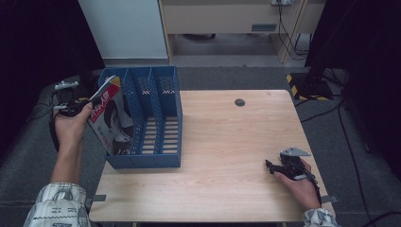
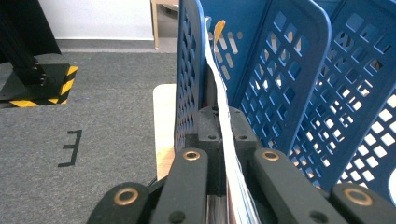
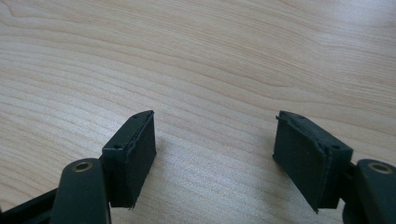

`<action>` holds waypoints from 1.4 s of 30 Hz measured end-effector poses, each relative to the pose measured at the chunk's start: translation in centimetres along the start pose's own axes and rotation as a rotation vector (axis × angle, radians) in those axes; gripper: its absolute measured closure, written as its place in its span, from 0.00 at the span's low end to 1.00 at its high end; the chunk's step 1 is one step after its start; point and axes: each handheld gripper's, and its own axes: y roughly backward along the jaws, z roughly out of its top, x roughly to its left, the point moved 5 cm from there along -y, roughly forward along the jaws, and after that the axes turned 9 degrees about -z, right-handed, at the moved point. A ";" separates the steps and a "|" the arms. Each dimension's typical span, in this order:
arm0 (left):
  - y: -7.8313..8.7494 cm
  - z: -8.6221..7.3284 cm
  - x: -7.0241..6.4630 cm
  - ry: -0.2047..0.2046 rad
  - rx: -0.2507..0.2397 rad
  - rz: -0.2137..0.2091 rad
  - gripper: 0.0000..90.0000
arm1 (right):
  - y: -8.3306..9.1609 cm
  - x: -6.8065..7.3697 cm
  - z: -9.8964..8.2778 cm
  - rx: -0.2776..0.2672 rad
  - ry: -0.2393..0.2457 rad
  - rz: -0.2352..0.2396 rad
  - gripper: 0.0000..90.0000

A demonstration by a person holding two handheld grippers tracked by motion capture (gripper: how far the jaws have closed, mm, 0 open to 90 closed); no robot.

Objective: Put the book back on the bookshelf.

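Magazine (image 1: 109, 113) clenched in left gripper (image 2: 223, 123) at blue file rack (image 1: 161, 94), cover text unreadable; right gripper (image 3: 215, 154) released, nothing held.

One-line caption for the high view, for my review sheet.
Left gripper clamps a magazine tilted into the blue file rack's leftmost slot; right gripper rests open on the wooden table.

One wooden table (image 1: 222, 156) is seen. One blue file rack (image 1: 161, 118) is placed on it, and three compartments are counted in this rack. One magazine (image 1: 108, 113) is counted. Two grippers are counted: the left gripper (image 2: 223, 126) and the right gripper (image 3: 215, 154).
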 end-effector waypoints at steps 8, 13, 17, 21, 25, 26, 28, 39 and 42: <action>1.1 0.5 -0.3 -0.015 -0.063 -0.010 0.96 | 0.0 0.0 0.0 0.000 0.001 0.000 0.33; 1.5 1.0 -0.5 -0.025 -0.091 -0.013 0.96 | 0.0 0.0 0.0 0.000 0.002 0.000 0.33; 1.6 1.4 -0.6 -0.036 -0.115 -0.004 0.96 | 0.0 0.0 0.0 0.000 0.002 0.000 0.33; 1.8 1.5 -0.5 -0.035 -0.161 0.004 0.96 | 0.0 0.0 0.0 0.000 0.001 0.000 0.33; 1.8 1.5 -0.4 -0.040 -0.189 0.015 0.96 | 0.0 0.0 0.0 0.000 0.001 0.000 0.33; 1.7 1.5 -0.4 -0.041 -0.195 0.016 0.96 | 0.0 0.0 0.0 0.000 0.001 0.000 0.33; 1.6 1.5 -0.5 -0.045 -0.199 0.021 0.96 | 0.0 0.0 0.0 0.000 0.001 0.000 0.33; 1.1 1.1 -0.5 -0.050 -0.219 0.039 0.96 | 0.0 0.0 0.0 0.000 0.001 0.000 0.33; 0.9 1.0 -0.5 -0.052 -0.223 0.037 0.96 | 0.0 0.0 0.0 0.000 0.001 0.001 0.33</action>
